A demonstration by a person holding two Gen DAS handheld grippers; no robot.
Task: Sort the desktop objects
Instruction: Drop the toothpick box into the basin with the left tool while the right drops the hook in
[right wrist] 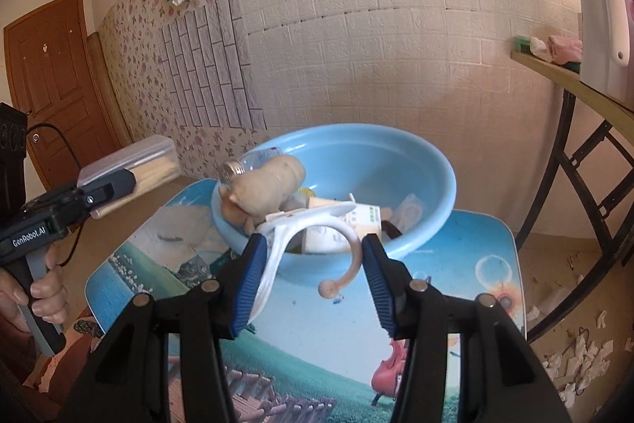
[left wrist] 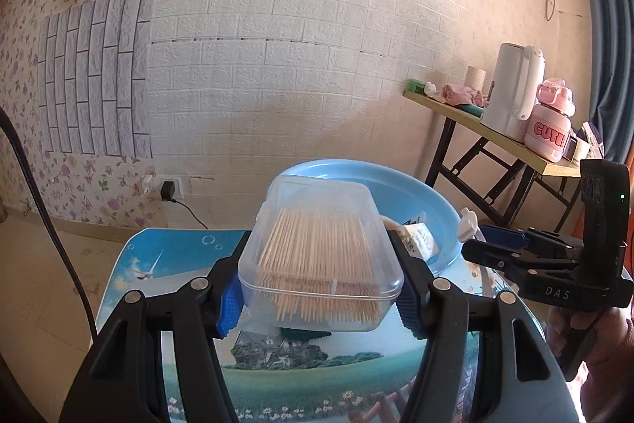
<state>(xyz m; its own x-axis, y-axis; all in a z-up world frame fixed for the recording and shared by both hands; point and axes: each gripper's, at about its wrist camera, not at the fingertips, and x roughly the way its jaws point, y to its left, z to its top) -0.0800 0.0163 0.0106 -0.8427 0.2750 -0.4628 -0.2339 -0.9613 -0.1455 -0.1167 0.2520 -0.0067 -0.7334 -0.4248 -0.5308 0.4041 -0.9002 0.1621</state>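
Observation:
A clear lidded box of toothpicks (left wrist: 317, 244) is clamped between the blue pads of my left gripper (left wrist: 319, 276), held above the small picture-printed table (left wrist: 178, 264). From the right wrist view the same box (right wrist: 130, 161) and left gripper (right wrist: 115, 185) hover at the left. My right gripper (right wrist: 313, 264) is shut on a white curved plastic hook (right wrist: 317, 221), lifted in front of the light blue basin (right wrist: 416, 161). The basin holds a beige potato-like thing (right wrist: 269, 189), a light bulb (right wrist: 241, 165) and small cartons. In the left wrist view the right gripper (left wrist: 499, 244) shows at the right by the basin (left wrist: 416, 193).
A folding table (left wrist: 495, 141) stands at the right with a white kettle (left wrist: 511, 90), a pink bottle (left wrist: 550, 129) and pink cloth. A charger and cable (left wrist: 168, 191) hang at the wall socket. Paper scraps (right wrist: 578, 351) litter the floor at the right. A brown door (right wrist: 51, 66) is far left.

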